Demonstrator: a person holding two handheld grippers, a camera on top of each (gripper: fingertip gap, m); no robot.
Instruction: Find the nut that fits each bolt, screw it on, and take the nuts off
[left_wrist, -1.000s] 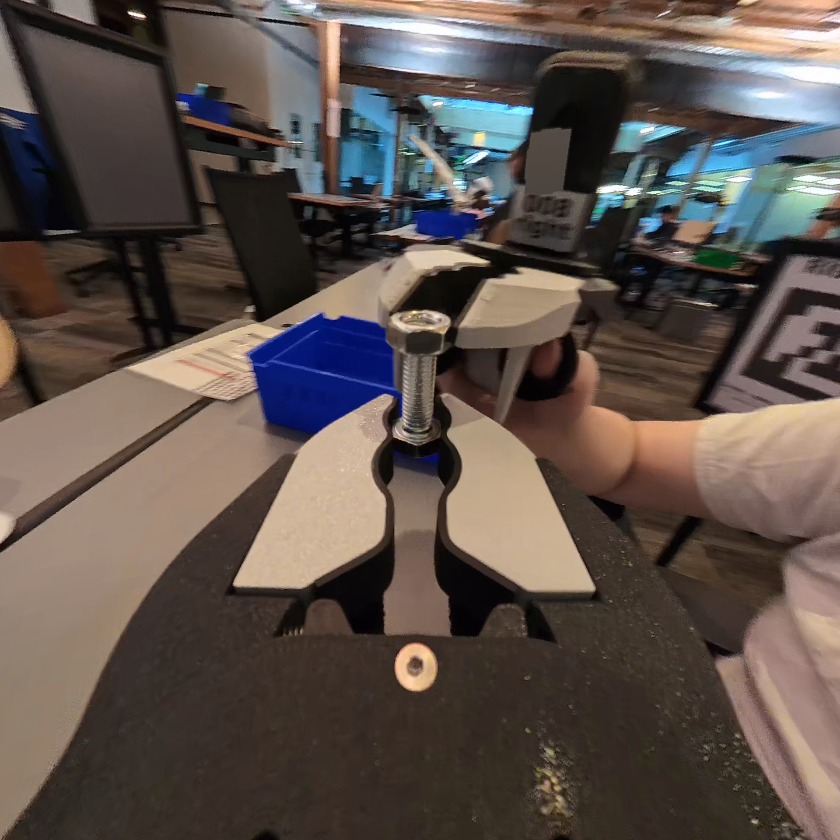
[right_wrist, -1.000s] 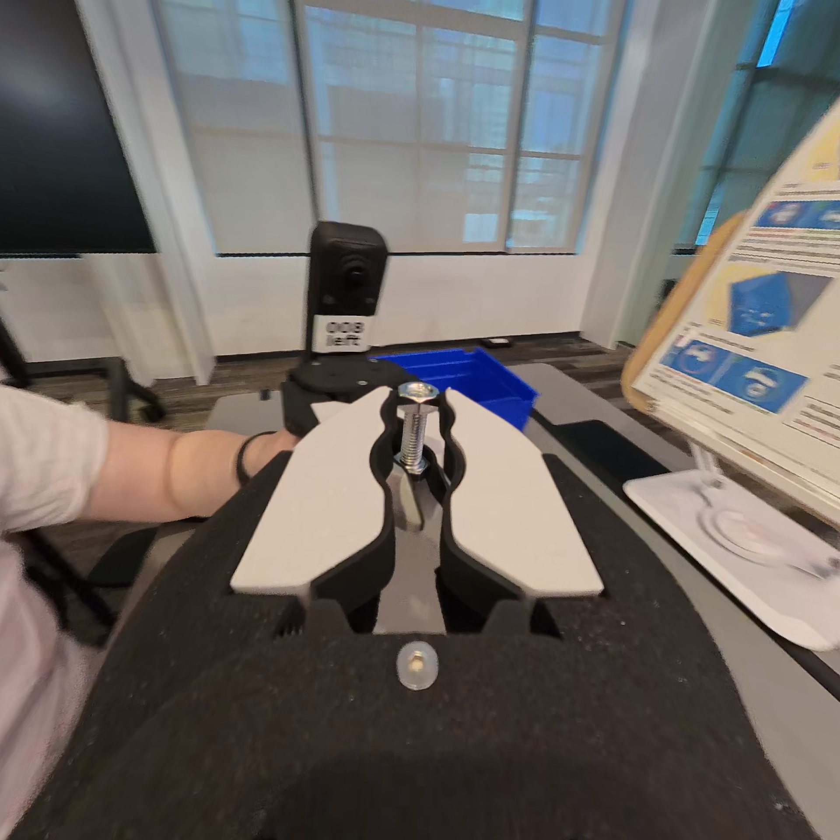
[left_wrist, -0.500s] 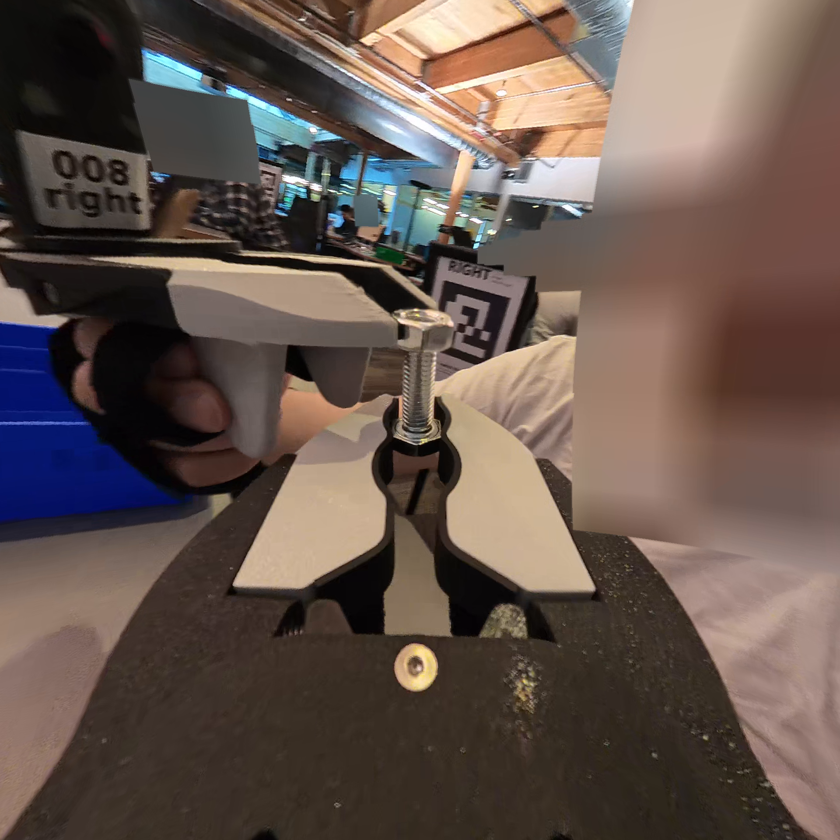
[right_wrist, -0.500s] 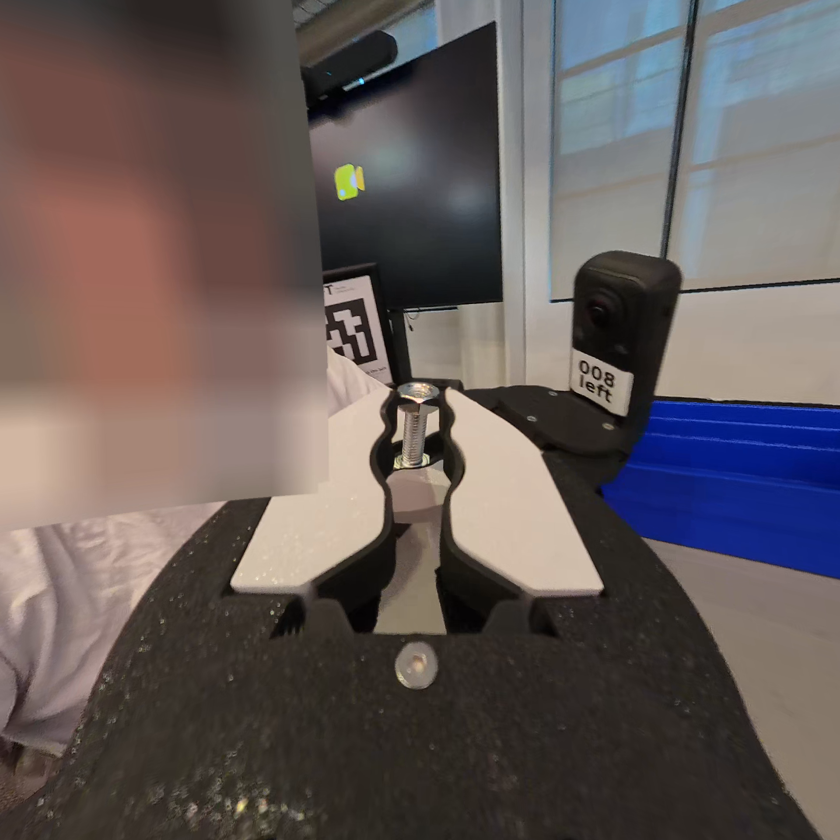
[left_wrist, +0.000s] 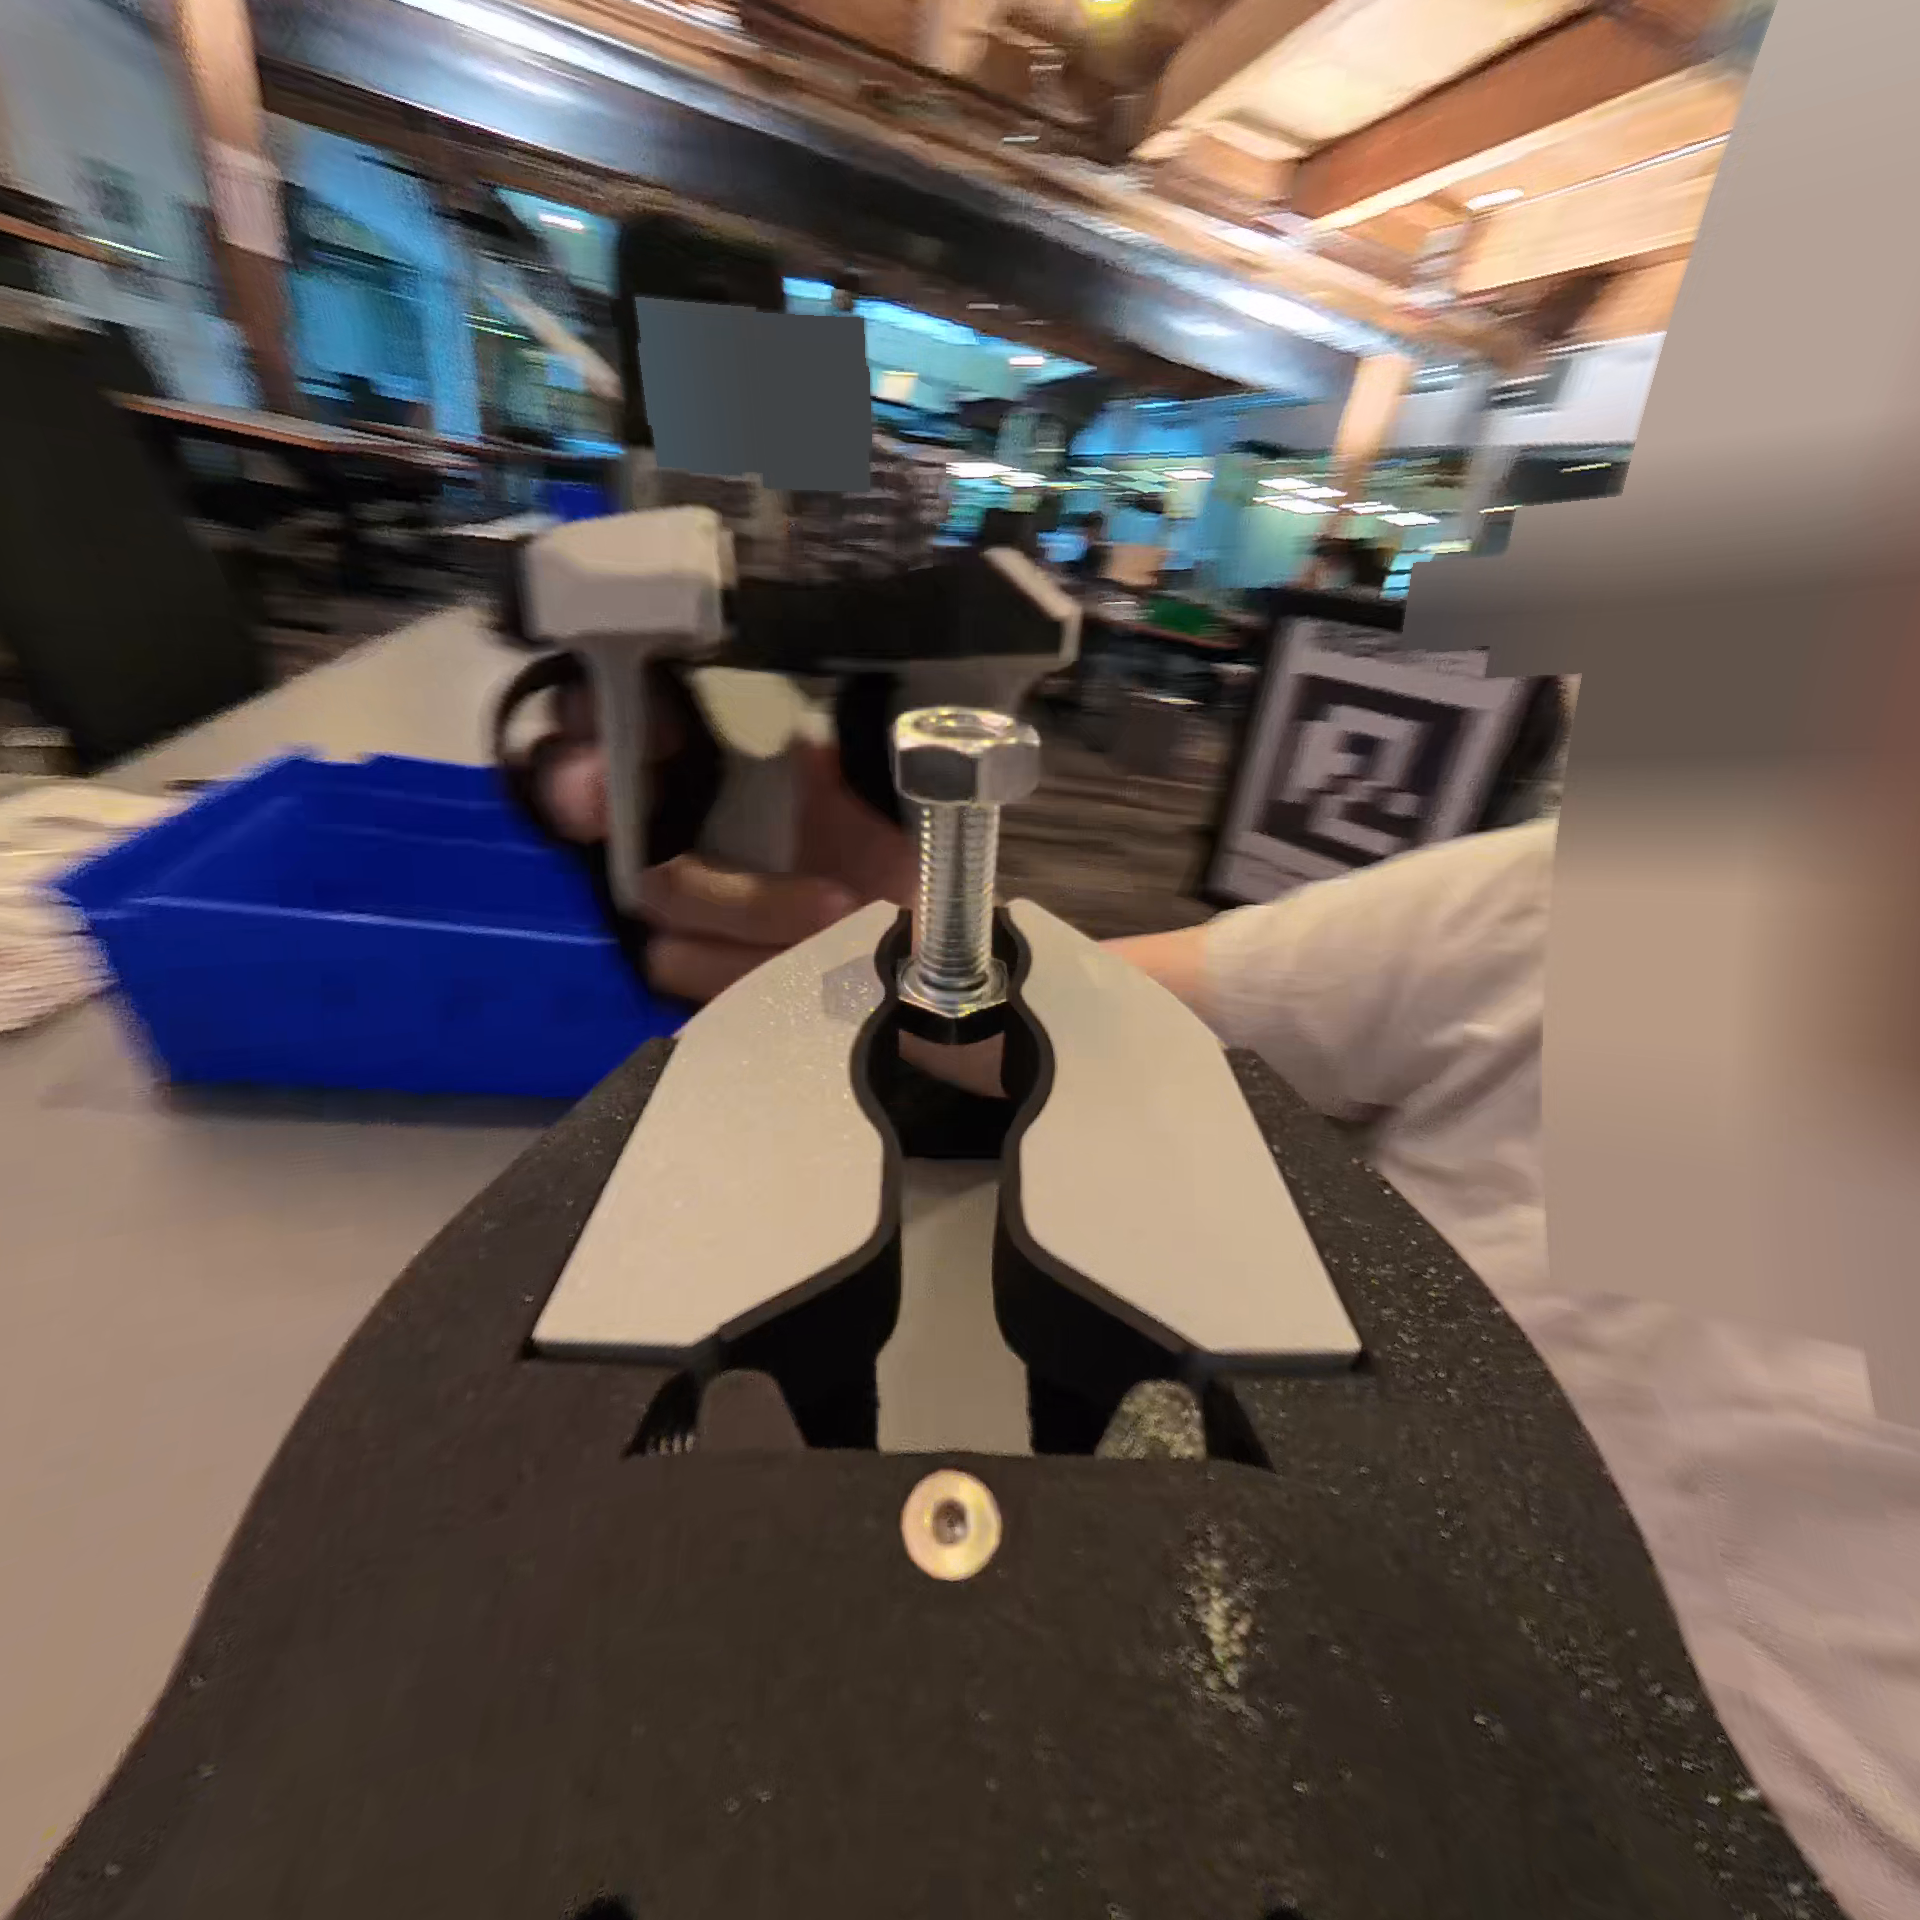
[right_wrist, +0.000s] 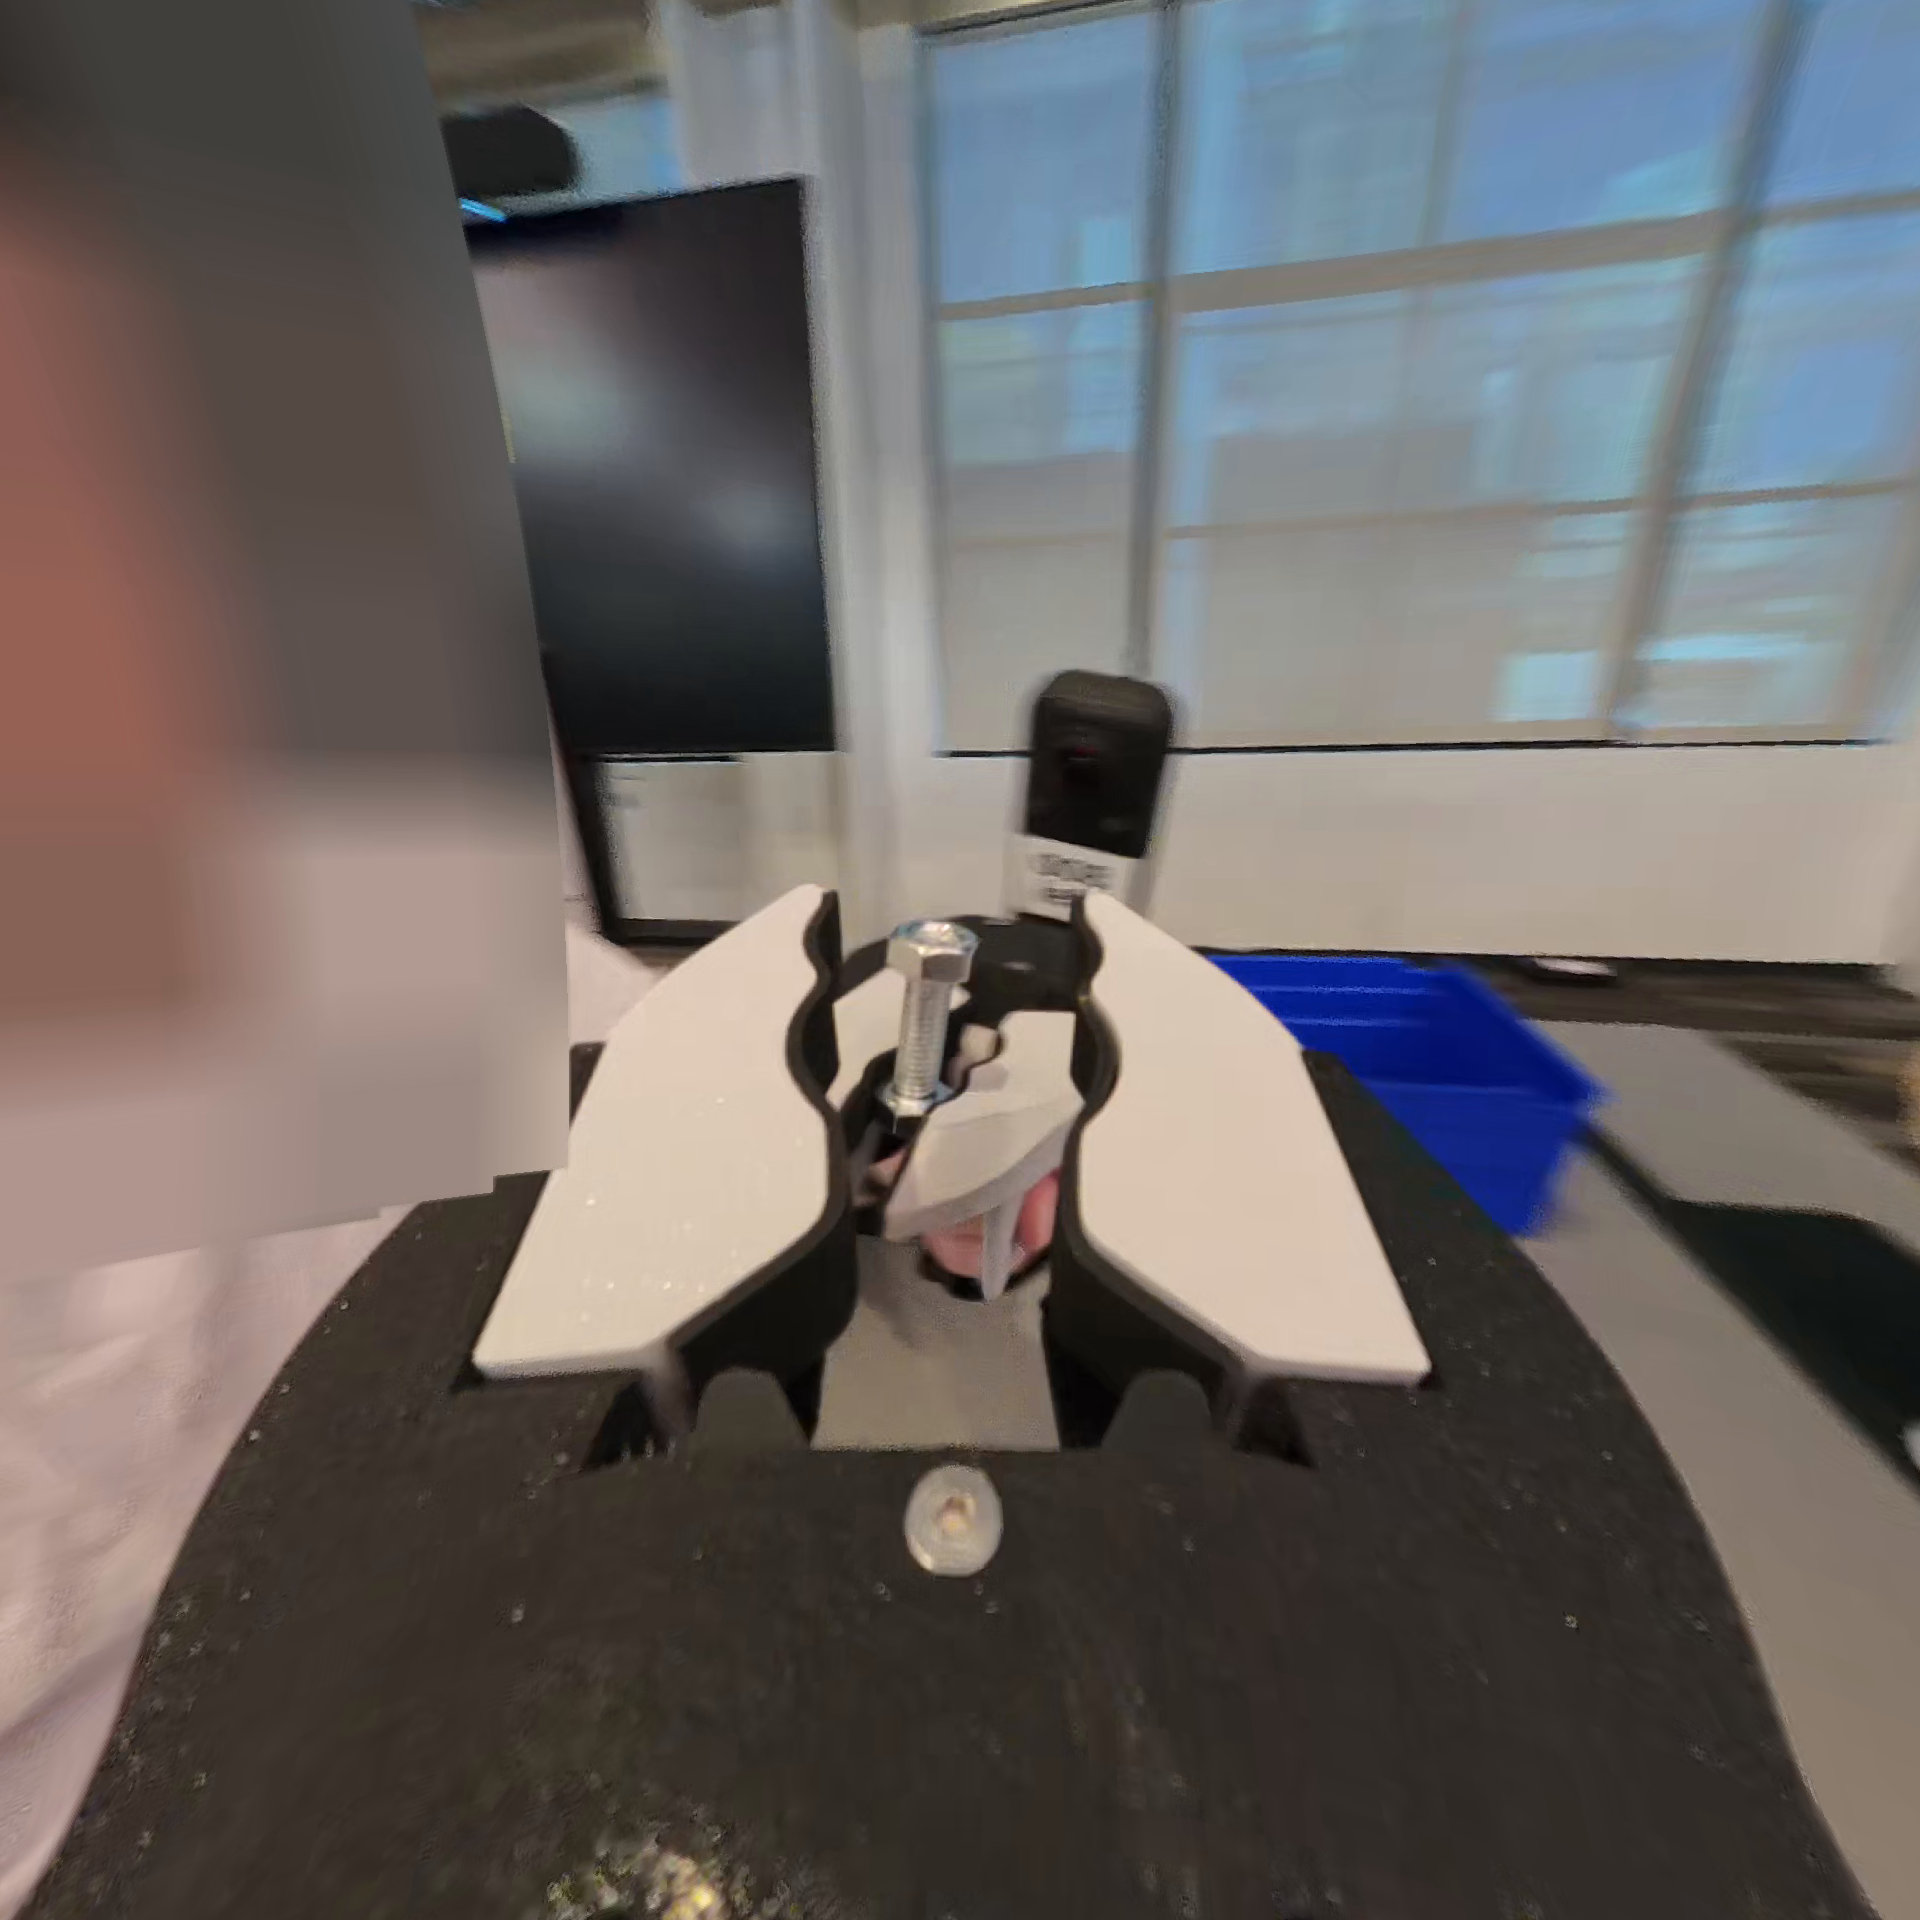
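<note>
Room: bolt (left_wrist: 964, 844) stood upright above grey table (left_wrist: 208, 1299), blue bin (left_wrist: 343, 935) near (beyond).
Left gripper (left_wrist: 951, 971): clamped on nut (left_wrist: 951, 995).
Right gripper (right_wrist: 951, 997): spread wide, bolt loose between.
Bolt: silver, hex head topmost.

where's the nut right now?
In the left wrist view the nut sits low on the upright bolt, clamped between the left tool fingertips, with the blue bin to its left.
</note>
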